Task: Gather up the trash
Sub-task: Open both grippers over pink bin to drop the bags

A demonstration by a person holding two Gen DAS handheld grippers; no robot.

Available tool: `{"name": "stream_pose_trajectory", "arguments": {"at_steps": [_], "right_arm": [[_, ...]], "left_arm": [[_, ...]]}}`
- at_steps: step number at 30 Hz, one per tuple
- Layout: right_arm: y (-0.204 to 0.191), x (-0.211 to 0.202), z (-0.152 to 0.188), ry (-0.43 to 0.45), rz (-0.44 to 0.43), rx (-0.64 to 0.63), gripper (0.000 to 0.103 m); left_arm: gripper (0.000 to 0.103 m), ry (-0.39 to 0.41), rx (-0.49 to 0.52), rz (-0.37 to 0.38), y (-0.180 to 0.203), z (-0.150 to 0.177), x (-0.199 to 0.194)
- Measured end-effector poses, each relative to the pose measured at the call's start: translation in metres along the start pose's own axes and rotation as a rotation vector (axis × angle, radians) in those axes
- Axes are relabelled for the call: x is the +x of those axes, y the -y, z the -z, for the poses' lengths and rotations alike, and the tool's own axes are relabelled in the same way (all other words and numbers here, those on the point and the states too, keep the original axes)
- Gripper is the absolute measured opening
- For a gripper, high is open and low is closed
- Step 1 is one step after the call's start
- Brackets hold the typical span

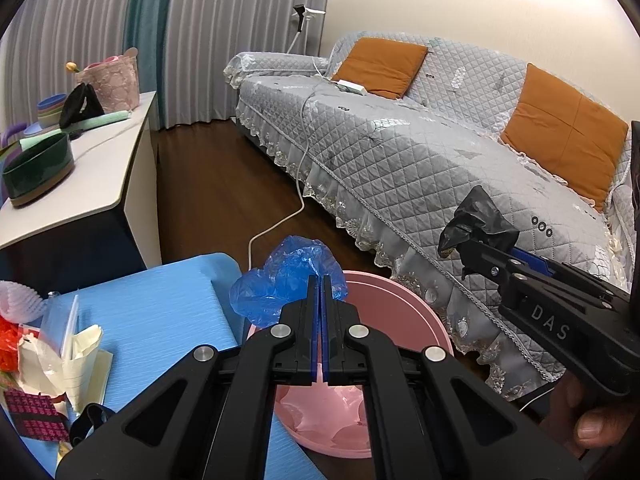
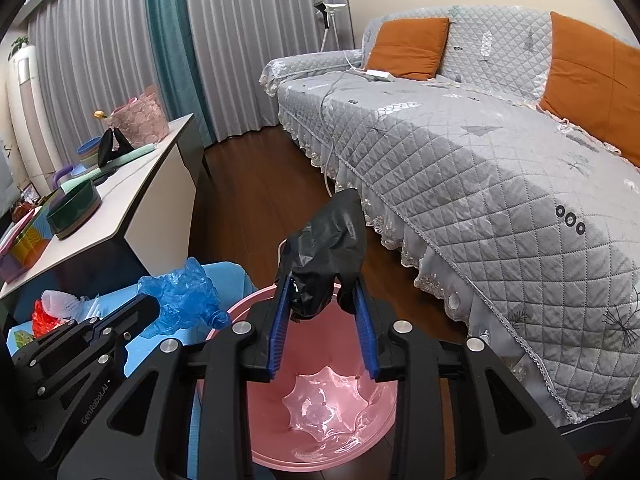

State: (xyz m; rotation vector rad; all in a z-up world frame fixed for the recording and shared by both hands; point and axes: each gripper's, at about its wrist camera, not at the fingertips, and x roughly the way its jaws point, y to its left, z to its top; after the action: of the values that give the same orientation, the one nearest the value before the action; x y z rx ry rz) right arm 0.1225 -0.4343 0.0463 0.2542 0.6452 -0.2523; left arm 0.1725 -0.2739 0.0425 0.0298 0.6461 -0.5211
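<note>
While the left wrist view shows the left hand-held gripper (image 1: 320, 280) clenched on a crumpled blue plastic bag (image 1: 288, 280) above the near-left rim of the pink bin (image 1: 400, 292), more trash (image 1: 60, 344) waits on the blue counter (image 1: 168, 312) to the left. In the right wrist view, the right hand-held gripper (image 2: 322, 296) grasps a black plastic bag (image 2: 328, 256) over the bin's far rim. Released here, either light bag could drift outside onto the floor.
</note>
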Motion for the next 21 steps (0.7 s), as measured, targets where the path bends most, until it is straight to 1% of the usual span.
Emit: {"name": "stream_pose_trajectory", "arguments": {"at_steps": [2,3,4,5,6,7,14,21], "right_arm": [[0.001,0.000,0.000,-0.001,0.004,0.003,0.037],[0.002,0.000,0.000,-0.002,0.009,0.006,0.042],[0.003,0.000,0.000,-0.002,0.011,0.011,0.046],[0.003,0.000,0.000,-0.002,0.014,0.016,0.053],[0.004,-0.001,0.000,-0.001,0.023,0.022,0.057],[0.005,-0.001,0.000,0.000,0.029,0.026,0.058],[0.006,-0.007,-0.002,0.013,0.036,0.039,0.061],[0.006,-0.019,-0.002,0.040,0.034,0.036,0.061]], "left_arm": [[0.001,-0.006,0.002,0.010,0.001,0.000,0.001],[0.001,-0.011,0.003,0.010,0.002,0.000,0.001],[0.006,-0.010,0.001,0.006,0.002,0.000,0.000],[0.017,-0.009,-0.002,0.003,0.002,0.000,-0.001],[0.023,-0.001,-0.008,-0.005,0.001,0.000,-0.004],[0.025,0.006,-0.012,-0.011,0.000,0.000,-0.006],[0.025,0.019,-0.013,-0.024,-0.006,0.002,-0.025],[0.025,0.048,-0.031,-0.046,-0.017,0.001,-0.053]]}}
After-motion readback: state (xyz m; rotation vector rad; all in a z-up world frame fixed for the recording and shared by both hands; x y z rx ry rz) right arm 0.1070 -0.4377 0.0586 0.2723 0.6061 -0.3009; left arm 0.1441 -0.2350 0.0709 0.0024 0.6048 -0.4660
